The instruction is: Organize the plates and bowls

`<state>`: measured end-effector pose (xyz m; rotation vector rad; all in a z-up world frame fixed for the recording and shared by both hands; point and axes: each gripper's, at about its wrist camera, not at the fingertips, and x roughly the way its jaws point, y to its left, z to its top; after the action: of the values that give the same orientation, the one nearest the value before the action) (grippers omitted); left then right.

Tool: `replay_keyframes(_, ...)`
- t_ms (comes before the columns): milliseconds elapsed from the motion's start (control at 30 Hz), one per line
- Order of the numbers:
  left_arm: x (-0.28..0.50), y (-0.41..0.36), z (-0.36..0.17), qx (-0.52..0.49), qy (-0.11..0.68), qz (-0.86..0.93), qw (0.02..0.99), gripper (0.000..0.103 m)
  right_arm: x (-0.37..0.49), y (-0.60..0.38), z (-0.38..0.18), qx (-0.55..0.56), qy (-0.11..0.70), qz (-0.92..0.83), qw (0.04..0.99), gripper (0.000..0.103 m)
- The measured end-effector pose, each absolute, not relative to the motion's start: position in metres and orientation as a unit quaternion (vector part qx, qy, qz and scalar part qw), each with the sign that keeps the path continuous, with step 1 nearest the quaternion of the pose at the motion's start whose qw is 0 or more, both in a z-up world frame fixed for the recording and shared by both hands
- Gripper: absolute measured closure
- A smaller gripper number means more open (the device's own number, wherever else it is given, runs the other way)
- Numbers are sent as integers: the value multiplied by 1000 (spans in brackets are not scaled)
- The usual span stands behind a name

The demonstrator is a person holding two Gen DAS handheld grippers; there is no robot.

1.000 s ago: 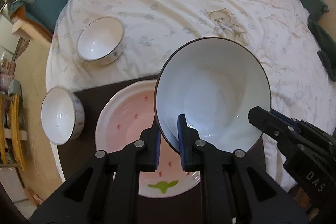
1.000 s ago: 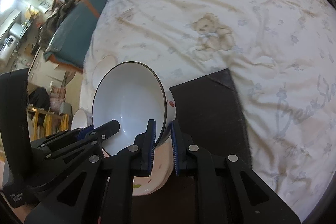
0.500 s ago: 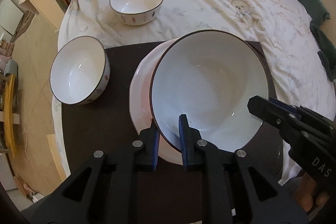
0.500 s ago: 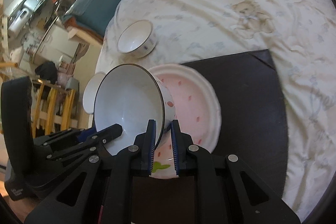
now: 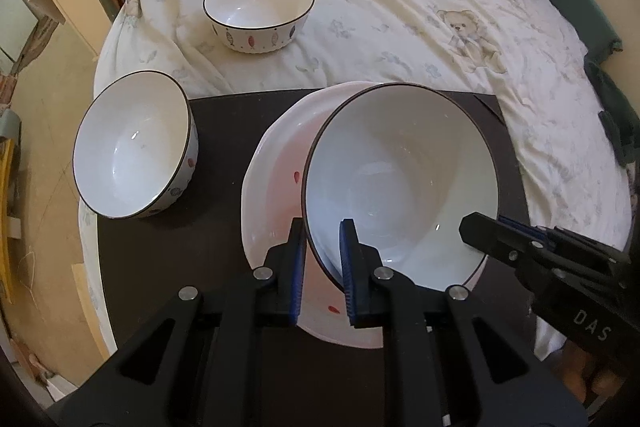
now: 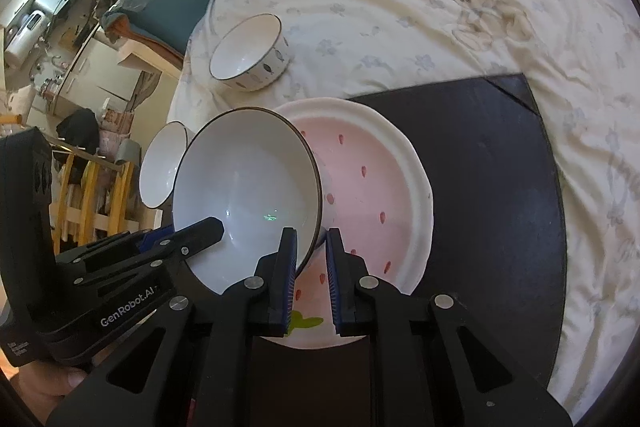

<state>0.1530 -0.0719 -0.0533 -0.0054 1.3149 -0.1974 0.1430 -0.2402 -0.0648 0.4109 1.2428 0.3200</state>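
Both tongs clamp one large white ceramic bowl with a thin dark rim (image 5: 400, 179), pinching opposite sides of the rim. Left gripper (image 5: 322, 267) grips the near wall, right gripper (image 6: 310, 271) the other side. Bowl hangs tilted over the pink strawberry-print plate with a wavy white edge (image 6: 404, 163), which sits on the dark brown mat (image 5: 224, 131); contact with the plate can't be told.

Handling guess: glazed ceramic, rigid, heavy-ish, slick and chippy. Rim pinch is the only sensible hold; two opposed grips limit swinging.

Second dark-rimmed white bowl (image 5: 132, 151) sits on the mat's edge; fish-patterned small bowl (image 5: 258, 9) is on the teddy-bear bedsheet (image 5: 400, 19).
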Motion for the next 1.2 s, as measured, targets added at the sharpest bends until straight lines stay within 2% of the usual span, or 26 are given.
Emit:
replay_keyframes(233,158,-71,-71,-15,635,-86,768,90,150,-241,-76,191,595,139,768,87)
replay_keyframes(567,165,-75,-73,-29,640,-86,763,89,155,-252,-88,227,614,133,744,86)
replay_keyframes(633,166,-76,-73,-23,639,-84,765,89,156,-254,-89,236,616,136,739,83)
replay_keyframes(1200,164,-74,-73,-22,639,-87,764,88,160,-252,-91,237,625,148,729,83)
